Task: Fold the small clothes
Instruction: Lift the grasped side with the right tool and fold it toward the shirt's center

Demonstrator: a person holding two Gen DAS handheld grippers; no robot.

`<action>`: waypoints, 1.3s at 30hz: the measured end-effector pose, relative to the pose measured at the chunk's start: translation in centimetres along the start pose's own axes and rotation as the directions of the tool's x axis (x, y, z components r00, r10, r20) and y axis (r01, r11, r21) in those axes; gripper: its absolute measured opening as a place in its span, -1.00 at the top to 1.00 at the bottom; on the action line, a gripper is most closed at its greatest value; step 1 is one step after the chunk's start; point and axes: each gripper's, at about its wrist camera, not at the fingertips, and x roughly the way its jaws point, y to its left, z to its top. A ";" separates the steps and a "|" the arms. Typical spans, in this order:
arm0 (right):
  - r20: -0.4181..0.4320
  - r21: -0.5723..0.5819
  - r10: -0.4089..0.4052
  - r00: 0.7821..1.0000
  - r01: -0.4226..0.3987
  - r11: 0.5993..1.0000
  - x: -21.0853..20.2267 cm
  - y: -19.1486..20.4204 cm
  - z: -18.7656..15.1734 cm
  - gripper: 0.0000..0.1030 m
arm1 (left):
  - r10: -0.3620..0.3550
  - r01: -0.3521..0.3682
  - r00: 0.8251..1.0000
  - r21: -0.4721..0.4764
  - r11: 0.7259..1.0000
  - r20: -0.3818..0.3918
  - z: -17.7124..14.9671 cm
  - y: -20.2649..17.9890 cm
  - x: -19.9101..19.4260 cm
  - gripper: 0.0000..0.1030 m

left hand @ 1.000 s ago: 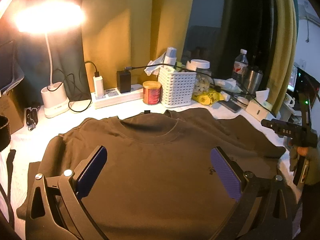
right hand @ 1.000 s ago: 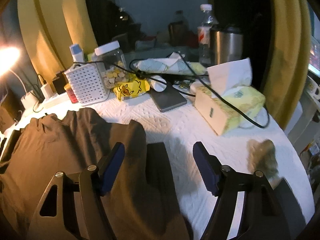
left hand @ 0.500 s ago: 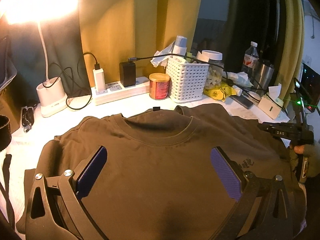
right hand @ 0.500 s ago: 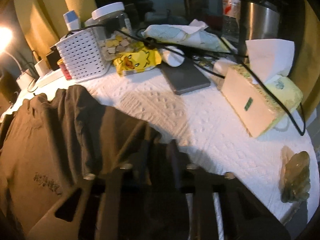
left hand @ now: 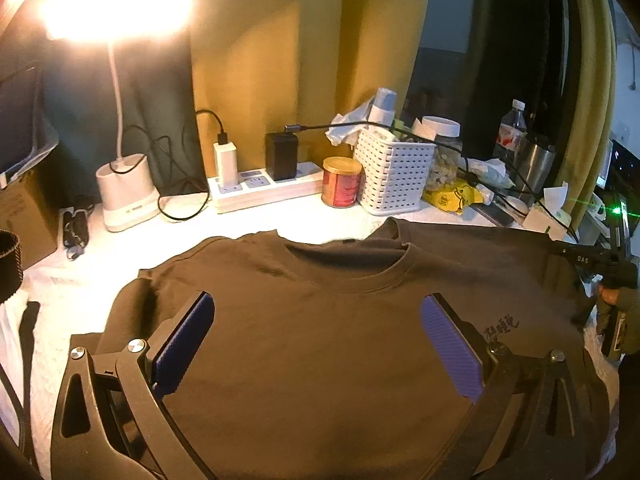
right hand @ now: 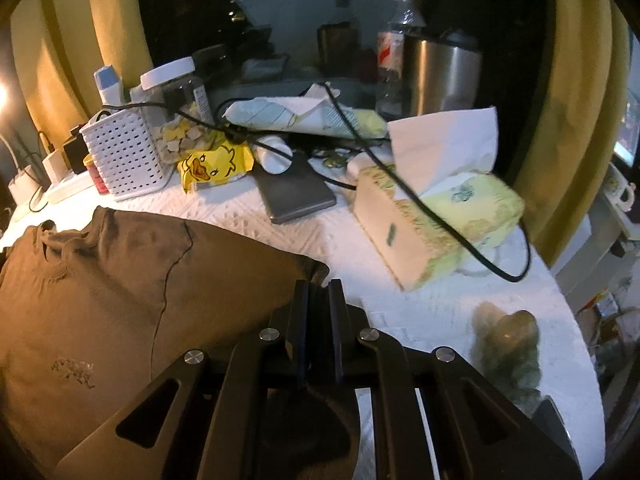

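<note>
A dark brown sweatshirt (left hand: 344, 344) lay spread front-up across the middle of the table (left hand: 304, 222), its round collar toward the back edge and a small dark print on the chest toward the right. Its right sleeve was folded in over the body, the fold reaching up near the collar. The right gripper (right hand: 318, 300) had its fingers pressed together on a bunched edge of the sweatshirt's fabric, at the garment's right side, over the white textured cloth that covered the table. The left gripper (left hand: 316, 332) hovered above the chest of the sweatshirt with its blue-padded fingers (left hand: 182, 344) spread wide apart and nothing between them.

Along the back edge of the table, behind the collar, stood a white power strip (left hand: 264, 190) with chargers plugged in, a red can (left hand: 341, 181) and a white perforated basket (left hand: 390, 172). A lit desk lamp (left hand: 126, 184) stood toward the back left corner. To the right of the basket lay a yellow snack bag (right hand: 214, 164), a grey flat device (right hand: 294, 190) and a tissue box (right hand: 436, 220) with a black cable (right hand: 400, 184) draped over it. A steel tumbler (right hand: 440, 76) and a water bottle (right hand: 394, 44) stood behind them. A small greenish object (right hand: 508, 348), blurred, sat near the right edge of the table.
</note>
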 end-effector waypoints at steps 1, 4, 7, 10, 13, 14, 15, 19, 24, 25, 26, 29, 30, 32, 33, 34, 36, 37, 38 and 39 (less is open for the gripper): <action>0.003 0.001 -0.006 1.000 0.006 1.000 -0.3 0.2 0.0 0.80 | 0.000 0.000 1.000 0.000 1.000 0.004 0.0 0.2 -0.3 -0.97; 0.021 0.003 -0.014 1.000 0.014 1.000 -1.5 0.6 0.1 0.80 | -0.002 0.002 1.000 -0.006 1.000 0.018 -0.2 0.7 -1.2 -0.97; 0.041 -0.004 -0.018 0.999 0.018 1.000 -2.7 1.5 0.4 0.80 | 0.002 -0.002 1.000 -0.013 1.000 0.024 -0.4 1.3 -1.9 -0.97; 0.062 -0.023 -0.017 0.998 0.018 1.000 -4.1 2.8 0.8 0.80 | 0.006 -0.005 0.999 -0.018 1.000 0.035 -0.7 2.0 -2.8 -0.97; 0.077 -0.043 -0.010 0.997 0.013 0.999 -5.3 4.1 1.1 0.80 | 0.010 -0.009 0.999 -0.020 1.000 0.047 -1.0 2.7 -3.6 -0.97; 0.080 -0.052 -0.005 0.997 0.009 0.999 -5.6 4.7 1.2 0.80 | 0.011 -0.009 0.999 -0.022 1.000 0.051 -1.2 3.0 -3.8 -0.97; 0.083 -0.058 -0.001 0.997 0.006 0.998 -5.8 5.2 1.3 0.80 | 0.011 -0.010 0.999 -0.026 1.000 0.054 -1.3 3.3 -4.0 -0.97; 0.089 -0.084 0.011 0.996 -0.003 0.996 -6.6 7.4 1.5 0.79 | 0.019 -0.017 0.998 -0.039 0.999 0.063 -1.9 4.6 -4.8 -0.97; 0.078 -0.120 0.031 0.997 -0.021 0.993 -6.7 10.3 1.6 0.79 | 0.031 -0.027 0.997 -0.049 0.998 0.075 -2.6 6.3 -5.7 -0.97; 0.072 -0.129 0.036 0.997 -0.027 0.991 -6.6 11.1 1.6 0.79 | 0.032 -0.028 0.997 -0.053 0.998 0.077 -2.7 6.7 -5.9 -0.97; 0.068 -0.133 0.039 0.997 -0.030 0.991 -6.5 11.6 1.5 0.79 | 0.032 -0.027 0.996 -0.056 0.998 0.080 -2.8 7.0 -6.0 -0.97; 0.046 -0.149 0.051 0.998 -0.043 0.988 -5.7 13.5 1.4 0.79 | 0.039 -0.034 0.996 -0.058 0.998 0.083 -3.1 7.8 -6.2 -0.97; 0.039 -0.153 0.054 0.998 -0.047 0.987 -5.5 13.9 1.3 0.79 | 0.042 -0.037 0.996 -0.059 0.998 0.084 -3.2 8.0 -6.2 -0.97; 0.012 -0.164 0.062 0.998 -0.059 0.985 -4.6 15.1 1.0 0.79 | 0.047 -0.042 0.995 -0.064 0.997 0.083 -3.3 8.6 -6.2 -0.97; 0.003 -0.166 0.064 0.998 -0.063 0.984 -4.3 15.5 0.9 0.79 | 0.048 -0.042 0.995 -0.067 0.997 0.082 -3.4 8.9 -6.2 -0.97; -0.004 -0.169 0.067 0.998 -0.067 0.983 -3.9 15.9 0.8 0.79 | 0.048 -0.042 0.996 -0.070 0.997 0.081 -3.5 9.2 -6.1 -0.97; -0.016 -0.168 0.071 0.997 -0.072 0.983 -3.2 16.7 0.6 0.79 | 0.049 -0.043 0.996 -0.079 0.996 0.078 -3.6 9.8 -6.0 -0.97; -0.025 -0.167 0.072 0.997 -0.076 0.983 -2.8 17.1 0.5 0.79 | 0.049 -0.043 0.996 -0.083 0.996 0.075 -3.7 10.1 -5.8 -0.97; -0.037 -0.165 0.075 0.996 -0.080 0.983 -2.3 17.6 0.4 0.79 | 0.049 -0.043 0.996 -0.085 0.995 0.073 -3.7 10.2 -5.7 -0.97; -0.043 -0.165 0.078 0.996 -0.084 0.983 -2.1 17.8 0.3 0.79 | 0.047 -0.041 0.996 -0.087 0.995 0.070 -3.8 10.4 -5.6 -0.97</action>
